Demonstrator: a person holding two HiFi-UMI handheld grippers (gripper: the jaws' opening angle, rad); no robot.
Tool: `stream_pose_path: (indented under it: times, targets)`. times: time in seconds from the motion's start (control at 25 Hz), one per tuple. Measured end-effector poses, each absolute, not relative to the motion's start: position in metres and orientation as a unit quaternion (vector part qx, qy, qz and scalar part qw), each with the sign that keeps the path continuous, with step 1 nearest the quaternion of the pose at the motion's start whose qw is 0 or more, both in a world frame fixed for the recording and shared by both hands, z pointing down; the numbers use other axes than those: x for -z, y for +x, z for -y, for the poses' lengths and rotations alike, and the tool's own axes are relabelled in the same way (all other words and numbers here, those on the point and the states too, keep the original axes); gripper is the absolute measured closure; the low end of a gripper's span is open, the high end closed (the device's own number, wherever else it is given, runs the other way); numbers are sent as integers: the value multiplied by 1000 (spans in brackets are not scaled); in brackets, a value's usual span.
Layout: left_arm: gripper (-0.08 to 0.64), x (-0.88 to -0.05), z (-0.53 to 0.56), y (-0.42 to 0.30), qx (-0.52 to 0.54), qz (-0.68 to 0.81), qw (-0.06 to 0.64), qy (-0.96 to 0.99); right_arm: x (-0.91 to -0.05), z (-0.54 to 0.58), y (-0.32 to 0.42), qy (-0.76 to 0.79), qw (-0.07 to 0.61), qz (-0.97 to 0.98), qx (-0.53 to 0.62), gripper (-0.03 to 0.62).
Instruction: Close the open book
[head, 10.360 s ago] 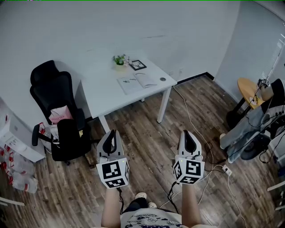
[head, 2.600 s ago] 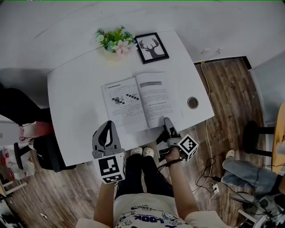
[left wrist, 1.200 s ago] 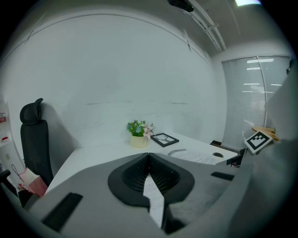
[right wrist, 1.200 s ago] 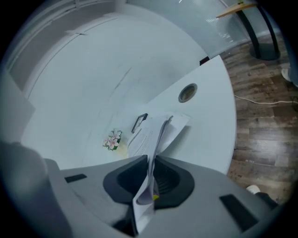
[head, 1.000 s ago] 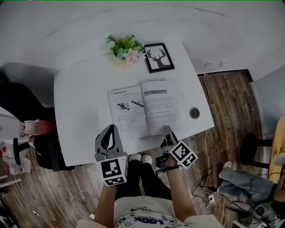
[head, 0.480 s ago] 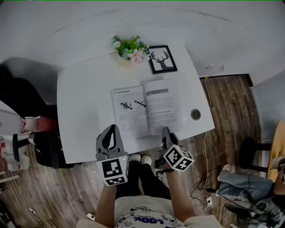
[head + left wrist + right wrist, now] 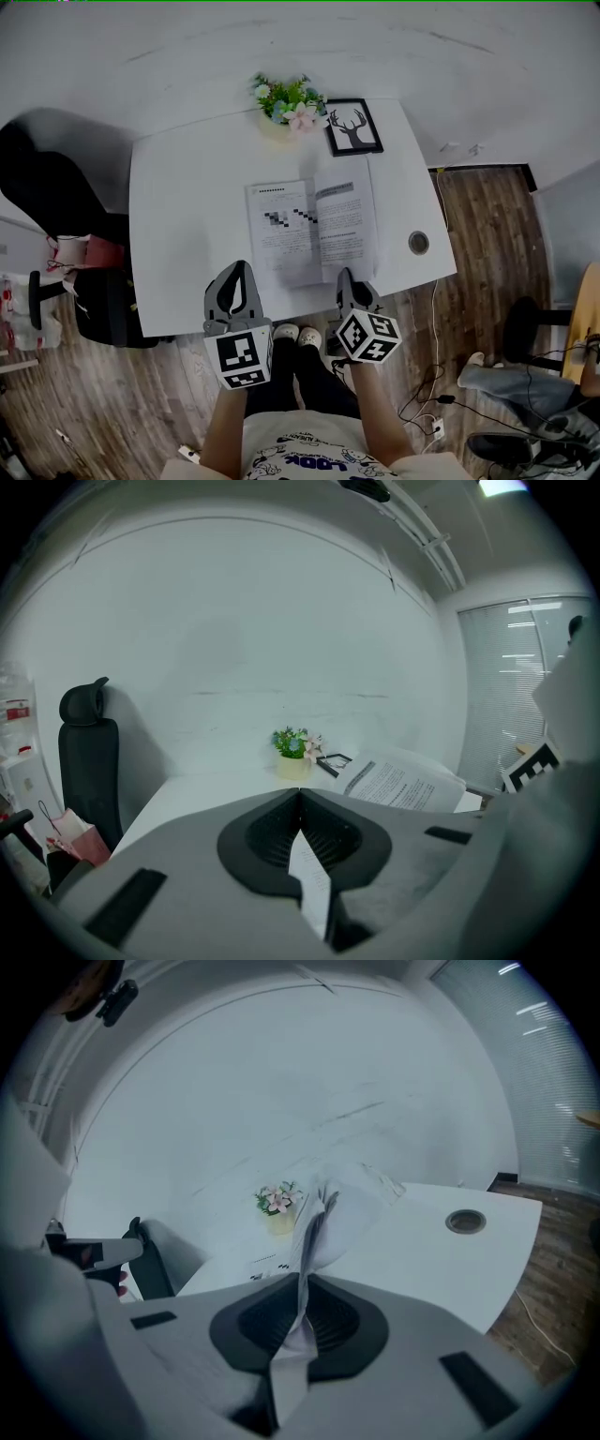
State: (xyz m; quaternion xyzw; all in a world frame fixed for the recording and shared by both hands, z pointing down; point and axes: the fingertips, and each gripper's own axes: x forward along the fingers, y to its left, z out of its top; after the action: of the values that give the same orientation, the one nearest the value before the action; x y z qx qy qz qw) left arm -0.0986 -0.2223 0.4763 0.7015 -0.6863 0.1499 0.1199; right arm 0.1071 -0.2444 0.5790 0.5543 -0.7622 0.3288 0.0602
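White table [image 7: 178,216] at mid-frame bears the open book [image 7: 286,239]; the right gripper [image 7: 344,276] pinches its right-side leaves, lifted edgewise; the left gripper [image 7: 238,269], lower left, is pressed together.

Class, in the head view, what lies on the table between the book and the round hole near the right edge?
Nothing: only bare table separates the book from the hole, as the head view shows.

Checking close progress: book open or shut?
Open, partway: the book has right pages lifted off the table, pinched in the right claw; left pages flat.
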Motion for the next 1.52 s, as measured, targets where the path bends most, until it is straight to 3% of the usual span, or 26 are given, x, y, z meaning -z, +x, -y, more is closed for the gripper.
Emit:
stream_pose_path:
  times: [0.68, 1.52]
  targets:
    - [537, -473, 191, -131, -141, 715, 127, 672, -587, 231, 59, 507, 129, 803, -285, 552]
    - [537, -475, 146, -166, -134, 752, 137, 631, -619, 221, 17, 457, 263, 827, -195, 548]
